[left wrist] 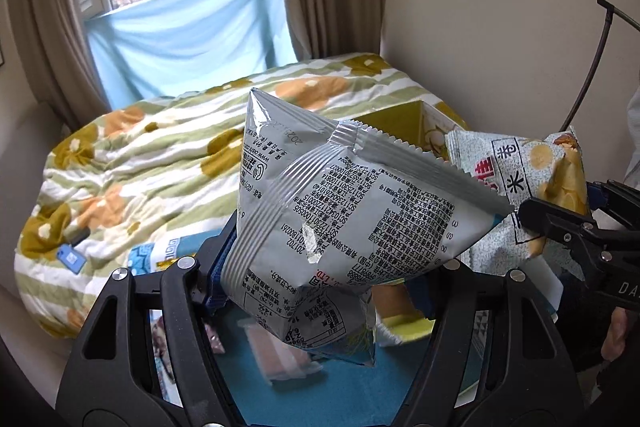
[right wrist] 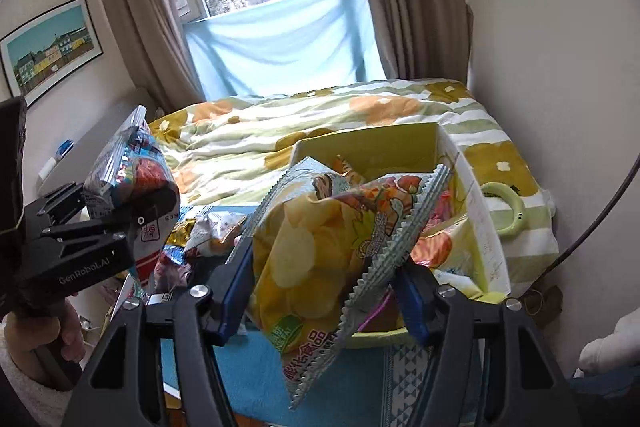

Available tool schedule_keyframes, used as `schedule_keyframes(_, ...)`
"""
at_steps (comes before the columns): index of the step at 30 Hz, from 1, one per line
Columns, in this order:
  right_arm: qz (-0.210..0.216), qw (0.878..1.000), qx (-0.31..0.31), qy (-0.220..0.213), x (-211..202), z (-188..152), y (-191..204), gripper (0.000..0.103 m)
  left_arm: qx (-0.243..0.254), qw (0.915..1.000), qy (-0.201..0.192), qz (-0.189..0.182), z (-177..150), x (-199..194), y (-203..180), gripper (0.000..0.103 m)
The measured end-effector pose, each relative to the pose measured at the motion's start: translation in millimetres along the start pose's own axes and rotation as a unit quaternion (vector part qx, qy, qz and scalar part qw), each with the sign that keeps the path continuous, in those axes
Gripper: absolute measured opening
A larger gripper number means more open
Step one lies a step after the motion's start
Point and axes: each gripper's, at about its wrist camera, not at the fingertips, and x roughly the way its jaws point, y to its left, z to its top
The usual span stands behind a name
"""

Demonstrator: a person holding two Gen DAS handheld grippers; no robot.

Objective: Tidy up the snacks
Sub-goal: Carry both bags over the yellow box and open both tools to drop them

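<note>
Left claw (left wrist: 320,291) raised above the blue mat (left wrist: 384,383), clamped on a puffy grey snack bag (left wrist: 340,219); back of the bag turned to the left wrist camera, dense black print, ridged seam down the middle, one small torn-looking spot. Seen from the right wrist view, same left claw (right wrist: 160,203) at far left, held by a bare hand (right wrist: 44,339), the bag's front showing red and blue print.

Right claw (right wrist: 320,287) also lifted, pinching a yellow chip bag (right wrist: 320,259) between blue pads (right wrist: 240,283); crumpled, folded over itself, zigzag silver edges, potato-slice pictures and Chinese lettering. From the left wrist view, right claw (left wrist: 536,223) at far right with that bag (left wrist: 532,179) just in front of the yellow box.

Yellow cardboard box (right wrist: 372,147) open on the bed, just behind the chip bag, more packets inside. Loose pile of snack packets (right wrist: 200,235) on the mat between the claws; exact count not possible to tell. Two bags held, one box, one flowered duvet (right wrist: 280,123), one green ring-shaped object (right wrist: 508,211) right of the box.
</note>
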Motion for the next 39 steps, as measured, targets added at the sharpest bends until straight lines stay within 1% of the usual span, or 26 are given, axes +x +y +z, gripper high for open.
schedule_keyframes(5, -0.037, 0.999, 0.034, -0.006, 13.5, 21.3, -29.3, 0.06, 0.014, 0.999, 0.028, -0.032, 30.9, 58.3, -20.2, 0.067)
schedule_keyframes(8, -0.053, 0.998, 0.04, -0.003, 25.4, 33.9, -42.9, 0.06, 0.025, 0.9976, 0.051, -0.041, 46.3, 94.2, -30.3, 0.067)
schedule_keyframes(12, -0.07, 0.996, 0.062, 0.005, 45.5, 47.2, -63.1, 0.06, 0.034, 0.9939, 0.087, -0.06, 61.5, 141.8, -38.6, 0.067)
schedule_keyframes(14, -0.08, 0.994, 0.073, 0.011, 53.0, 52.7, -71.3, 0.06, 0.037, 0.9922, 0.101, -0.063, 65.2, 160.8, -42.6, 0.069)
schedule_keyframes(15, -0.086, 0.993, 0.077, 0.013, 56.5, 55.8, -75.3, 0.06, 0.038, 0.9913, 0.108, -0.065, 66.3, 169.0, -44.6, 0.074)
schedule_keyframes(16, -0.092, 0.992, 0.081, 0.014, 59.2, 57.9, -78.5, 0.06, 0.042, 0.9907, 0.111, -0.066, 65.3, 175.1, -46.8, 0.084)
schedule_keyframes(18, -0.101, 0.991, 0.088, 0.018, 64.2, 60.9, -84.6, 0.06, 0.052, 0.9909, 0.107, -0.063, 66.1, 179.7, -51.6, 0.102)
schedule_keyframes(19, -0.104, 0.99, 0.092, 0.021, 66.6, 62.2, -87.9, 0.06, 0.056, 0.9911, 0.102, -0.064, 65.4, 178.9, -51.7, 0.102)
schedule_keyframes(21, -0.109, 0.989, 0.098, 0.026, 71.7, 64.7, -92.8, 0.06, 0.06, 0.99, 0.104, -0.074, 63.8, 177.2, -50.1, 0.102)
schedule_keyframes(24, -0.112, 0.988, 0.102, 0.032, 76.3, 66.8, -95.2, 0.06, 0.062, 0.9896, 0.102, -0.08, 54.7, 167.2, -41.7, 0.102)
schedule_keyframes(28, -0.11, 0.988, 0.102, 0.037, 84.1, 69.5, -95.0, 0.06, 0.062, 0.9902, 0.099, -0.076, 42.8, 152.0, -32.0, 0.102)
schedule_keyframes(33, -0.097, 0.99, 0.092, 0.051, 99.0, 78.4, -88.2, 0.06, 0.048, 0.9908, 0.104, -0.073, 33.0, 142.0, -17.8, 0.102)
schedule_keyframes(37, -0.077, 0.992, 0.085, 0.059, 115.1, 91.1, -80.7, 0.06, 0.037, 0.9915, 0.104, -0.069, 31.6, 138.8, -9.4, 0.102)
schedule_keyframes(39, -0.075, 0.992, 0.082, 0.064, 124.8, 98.4, -77.6, 0.06, 0.031, 0.9922, 0.103, -0.062, 31.2, 137.2, -4.0, 0.102)
